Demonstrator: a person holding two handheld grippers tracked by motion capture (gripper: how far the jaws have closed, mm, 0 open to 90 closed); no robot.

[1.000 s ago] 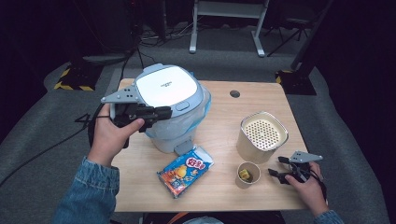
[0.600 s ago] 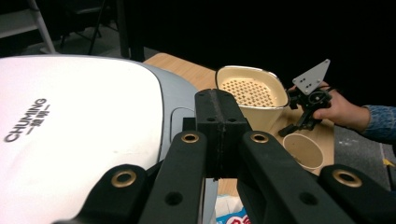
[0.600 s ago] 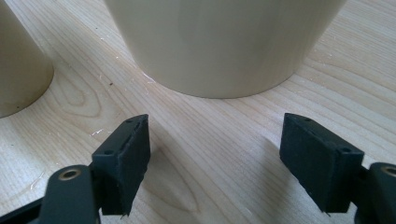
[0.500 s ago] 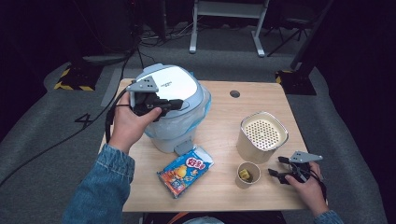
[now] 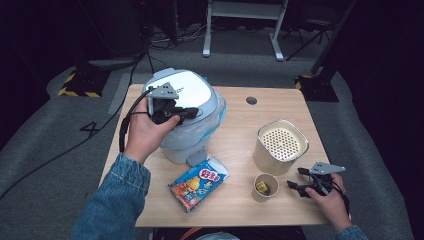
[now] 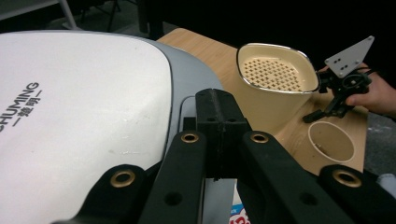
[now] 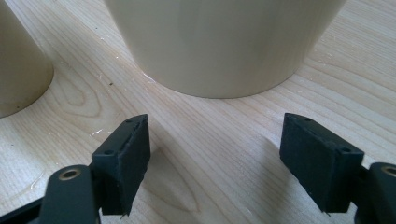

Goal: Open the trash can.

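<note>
While my left gripper (image 5: 192,112) rests on the pedal bin's lid (image 5: 192,90) at ten o'clock, fingers pressed together to push it, my right gripper (image 5: 295,179) waits spread beside the paper cup (image 5: 264,186).

Wooden table (image 5: 235,135), light grain. On it: lidded bin (image 5: 187,117) at 10 o'clock, snack packet (image 5: 198,182) at 6, cream container (image 5: 280,146) at 3 (perforated inside), paper cup (image 5: 265,187) at 5.

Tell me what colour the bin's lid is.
White, with a grey rim; the bin's lid shows best in the left gripper view.
</note>
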